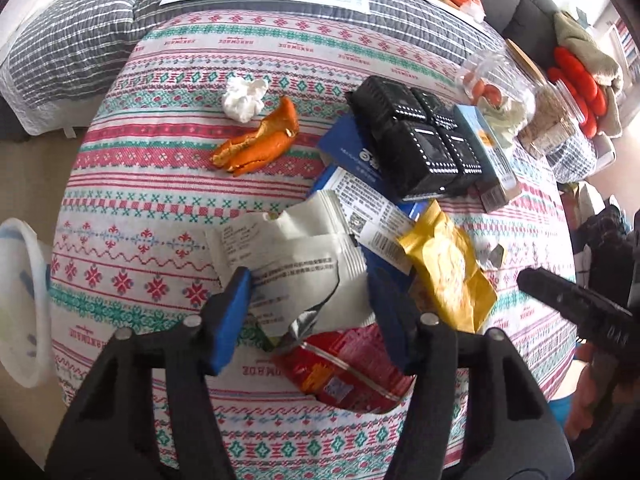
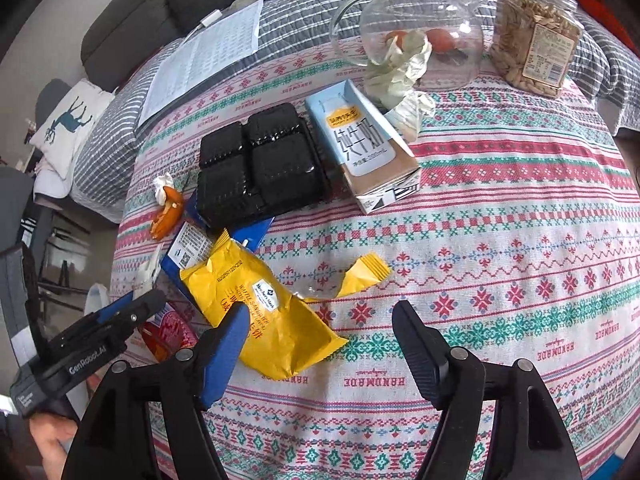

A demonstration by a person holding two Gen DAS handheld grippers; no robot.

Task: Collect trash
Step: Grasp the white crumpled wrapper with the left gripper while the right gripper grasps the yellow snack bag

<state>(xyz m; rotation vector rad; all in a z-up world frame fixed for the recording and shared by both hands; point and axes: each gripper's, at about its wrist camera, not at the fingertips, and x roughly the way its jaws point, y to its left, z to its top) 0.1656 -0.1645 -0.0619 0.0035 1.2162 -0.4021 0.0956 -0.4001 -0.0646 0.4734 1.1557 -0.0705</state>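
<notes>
Trash lies piled on a patterned tablecloth (image 1: 132,216). My left gripper (image 1: 312,316) points down with its jaws apart around a white wrapper (image 1: 288,248) and a red wrapper (image 1: 348,364); the pads do not visibly press either one. To their right lies a yellow wrapper (image 1: 444,272). My right gripper (image 2: 320,336) is open above bare cloth, its left finger over the yellow wrapper's (image 2: 264,312) edge. A torn yellow scrap (image 2: 364,276) lies just ahead of it. Orange peel (image 1: 260,144) and a crumpled tissue (image 1: 244,98) sit farther back.
A black plastic tray (image 2: 260,164) rests on a blue box (image 1: 352,148), beside a milk carton (image 2: 360,144). Behind stand a glass jar (image 2: 420,32) and a jar of seeds (image 2: 532,36). A white bin (image 1: 20,300) sits off the table's left edge.
</notes>
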